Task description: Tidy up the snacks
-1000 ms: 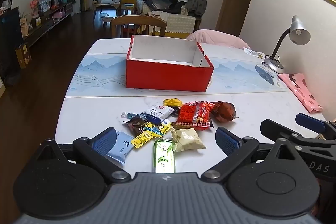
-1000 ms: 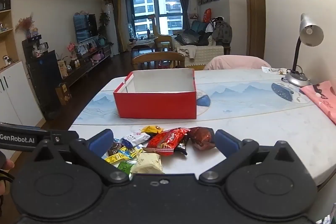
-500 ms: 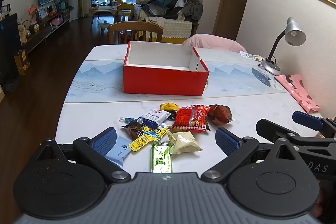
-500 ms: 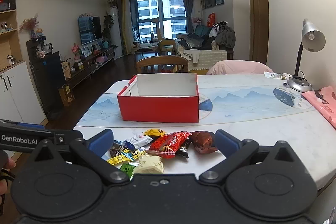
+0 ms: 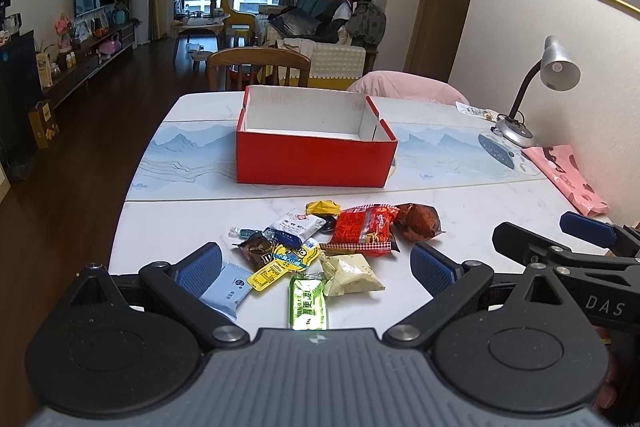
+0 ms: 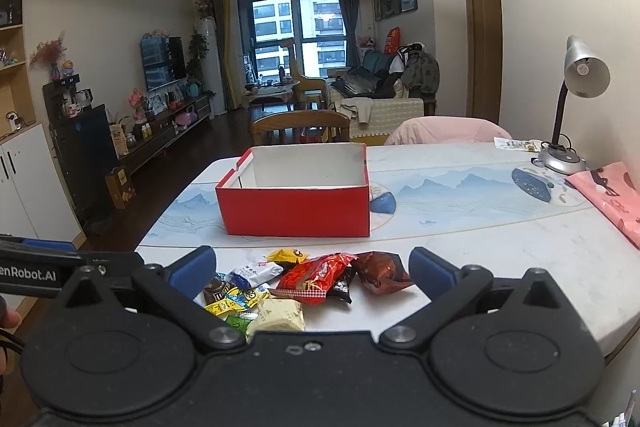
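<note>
Several wrapped snacks lie in a heap near the table's front edge: a red packet [image 5: 365, 227], a green bar [image 5: 307, 301], a pale yellow packet [image 5: 351, 273], a light blue packet [image 5: 227, 285] and a dark red pouch [image 5: 418, 221]. Behind them stands an empty red box [image 5: 314, 157] with a white inside. My left gripper [image 5: 316, 267] hovers open just short of the heap, holding nothing. My right gripper [image 6: 312, 273] is open too, with the red packet [image 6: 316, 277] and red box [image 6: 294, 211] ahead of it. The right gripper's arm [image 5: 568, 247] shows at the left view's right side.
A white table [image 5: 180, 223] carries a blue mountain-print runner [image 5: 192, 155]. A desk lamp [image 5: 536, 91] and a pink bag [image 5: 568, 175] sit at the right by the wall. A wooden chair [image 5: 258, 67] and a pink-covered chair [image 5: 404, 89] stand at the far side.
Both grippers have drawn back and risen slightly, so the snacks and box look a little farther off. Nothing on the table has moved.
</note>
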A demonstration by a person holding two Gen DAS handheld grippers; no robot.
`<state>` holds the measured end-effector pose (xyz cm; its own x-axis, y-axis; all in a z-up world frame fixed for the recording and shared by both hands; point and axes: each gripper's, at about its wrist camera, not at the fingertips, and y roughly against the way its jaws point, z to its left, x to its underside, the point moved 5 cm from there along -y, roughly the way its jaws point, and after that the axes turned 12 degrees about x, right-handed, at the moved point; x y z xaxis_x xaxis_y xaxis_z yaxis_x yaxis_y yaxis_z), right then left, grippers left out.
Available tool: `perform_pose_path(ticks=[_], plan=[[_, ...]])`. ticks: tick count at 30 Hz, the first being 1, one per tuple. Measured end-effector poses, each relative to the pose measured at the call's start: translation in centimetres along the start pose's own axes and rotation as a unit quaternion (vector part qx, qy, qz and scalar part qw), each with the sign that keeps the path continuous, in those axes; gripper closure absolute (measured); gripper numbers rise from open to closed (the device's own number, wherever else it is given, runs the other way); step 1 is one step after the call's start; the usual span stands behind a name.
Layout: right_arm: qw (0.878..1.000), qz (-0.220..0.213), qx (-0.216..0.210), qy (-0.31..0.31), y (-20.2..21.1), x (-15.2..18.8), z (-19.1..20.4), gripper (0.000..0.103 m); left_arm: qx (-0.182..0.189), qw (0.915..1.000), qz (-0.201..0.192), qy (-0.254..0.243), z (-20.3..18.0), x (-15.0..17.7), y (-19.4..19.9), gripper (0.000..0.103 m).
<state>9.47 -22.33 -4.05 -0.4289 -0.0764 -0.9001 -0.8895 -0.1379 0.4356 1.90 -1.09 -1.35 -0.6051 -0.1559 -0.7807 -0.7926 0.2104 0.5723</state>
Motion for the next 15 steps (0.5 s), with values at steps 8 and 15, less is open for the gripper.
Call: perform_pose_path(ticks=[8, 15], plan=[[1.0, -0.001, 0.002, 0.0, 0.43, 0.02, -0.01, 0.0, 0.003, 1.0, -0.003, -0.007, -0.44, 0.25, 0.5, 0.002], [1.0, 0.004, 0.006, 0.0, 0.79, 0.1, -0.15, 0.0, 0.002, 1.0, -0.001, -0.007, -0.54, 0.46, 0.54, 0.002]])
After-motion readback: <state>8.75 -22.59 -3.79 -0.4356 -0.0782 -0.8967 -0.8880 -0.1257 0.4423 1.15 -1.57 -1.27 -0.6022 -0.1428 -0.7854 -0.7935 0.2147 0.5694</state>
